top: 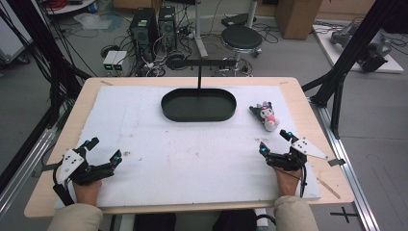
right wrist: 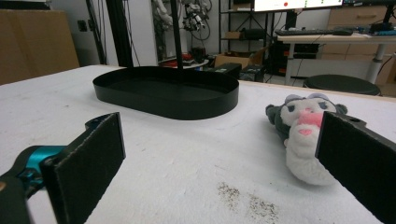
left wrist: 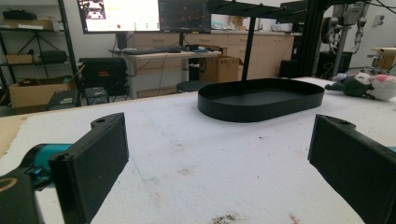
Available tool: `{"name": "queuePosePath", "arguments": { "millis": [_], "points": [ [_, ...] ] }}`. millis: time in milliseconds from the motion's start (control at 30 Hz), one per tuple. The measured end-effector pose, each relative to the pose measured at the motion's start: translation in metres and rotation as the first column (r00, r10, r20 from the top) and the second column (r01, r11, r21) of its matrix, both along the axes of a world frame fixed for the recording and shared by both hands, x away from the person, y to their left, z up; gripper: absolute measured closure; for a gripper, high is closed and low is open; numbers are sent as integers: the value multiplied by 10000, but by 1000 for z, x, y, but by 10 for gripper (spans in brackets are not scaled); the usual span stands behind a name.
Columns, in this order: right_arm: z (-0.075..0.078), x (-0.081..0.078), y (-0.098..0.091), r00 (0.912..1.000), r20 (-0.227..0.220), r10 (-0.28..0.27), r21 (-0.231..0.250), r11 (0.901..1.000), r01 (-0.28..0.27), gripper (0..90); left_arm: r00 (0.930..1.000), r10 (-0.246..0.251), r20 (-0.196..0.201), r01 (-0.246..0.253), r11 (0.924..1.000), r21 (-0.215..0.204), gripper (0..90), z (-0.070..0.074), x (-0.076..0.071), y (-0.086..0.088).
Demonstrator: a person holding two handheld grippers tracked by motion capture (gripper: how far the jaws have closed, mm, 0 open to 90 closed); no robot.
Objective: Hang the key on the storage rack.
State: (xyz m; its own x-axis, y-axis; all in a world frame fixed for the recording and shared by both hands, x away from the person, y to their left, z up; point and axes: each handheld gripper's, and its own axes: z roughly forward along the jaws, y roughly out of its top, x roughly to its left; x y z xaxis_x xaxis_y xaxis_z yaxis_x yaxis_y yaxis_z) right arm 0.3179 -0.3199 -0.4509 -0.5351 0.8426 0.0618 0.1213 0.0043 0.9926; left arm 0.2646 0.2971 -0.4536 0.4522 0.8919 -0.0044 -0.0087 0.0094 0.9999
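Beside the black oval metal tray (top: 198, 105):
Toy: small grey-and-white plush doll (top: 265, 115) is lying, seemingly face-up.
Right gripper (top: 275, 142): jaws spreading wide, empty.
Left gripper (top: 104, 148): jaws spreading wide, empty.

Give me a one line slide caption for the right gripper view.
Open right gripper rests low over the white mat, facing a plush toy lying beside an empty black oval tray.
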Motion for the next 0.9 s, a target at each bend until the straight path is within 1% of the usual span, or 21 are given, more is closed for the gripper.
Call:
{"name": "queuePosePath", "arguments": {
  "millis": [133,233,333,367,433,500,533,600,633,700,733,767,800,833,867,900],
  "points": [
    [0,1,-1,10000,86,-35,-9,10000,35,6,10000,-26,-54,26,10000,-8,55,0,0,0],
    [0,0,0,10000,34,-28,-2,10000,28,6,10000,-31,-40,31,10000,36,55,0,0,0],
    [0,0,0,10000,-17,-50,-16,10000,50,6,10000,-18,2,18,10000,-9,55,0,0,0],
    [0,0,0,10000,15,-44,-66,10000,44,6,10000,-27,-14,27,10000,85,55,0,0,0],
    [0,0,1,9999,63,-114,-158,9998,115,6,10000,-36,-39,36,9999,94,55,0,0,0],
    [1,2,2,9998,-144,-170,-161,9997,167,6,10000,-49,-24,49,10000,67,55,0,0,0],
    [1,2,2,9998,-144,-170,-161,9997,167,6,10000,-53,-9,53,9999,98,55,0,0,0],
    [3,3,3,9986,-476,-242,-305,9993,228,6,10000,-40,-48,40,10000,58,55,0,0,0],
    [4,4,3,9981,-565,-253,-374,9990,232,6,10000,-36,-54,36,10000,-15,55,0,1,0],
    [6,4,3,9981,-547,-282,-392,9989,261,6,10000,-36,-44,36,10000,10,55,0,1,0],
    [9,4,2,9981,-566,-231,-329,9992,213,6,10000,-54,-73,54,10000,18,55,0,1,0],
    [18,7,-2,9967,-754,-301,-342,9990,276,5,9999,-60,-85,60,10000,4,55,0,1,0],
    [18,7,-2,9967,-754,-301,-342,9990,276,5,9999,-57,-87,57,10000,-6,55,0,1,0],
    [23,9,-4,9956,-863,-367,-351,9988,338,5,9999,-65,-93,64,10000,-18,55,0,1,0],
    [35,12,-8,9923,-1163,-427,-310,9987,393,5,9999,-59,-98,59,10000,-8,55,0,1,0],
    [42,14,-10,9910,-1249,-479,-363,9984,437,5,9999,-70,-86,70,10000,-8,55,0,1,0]
  ]
}}
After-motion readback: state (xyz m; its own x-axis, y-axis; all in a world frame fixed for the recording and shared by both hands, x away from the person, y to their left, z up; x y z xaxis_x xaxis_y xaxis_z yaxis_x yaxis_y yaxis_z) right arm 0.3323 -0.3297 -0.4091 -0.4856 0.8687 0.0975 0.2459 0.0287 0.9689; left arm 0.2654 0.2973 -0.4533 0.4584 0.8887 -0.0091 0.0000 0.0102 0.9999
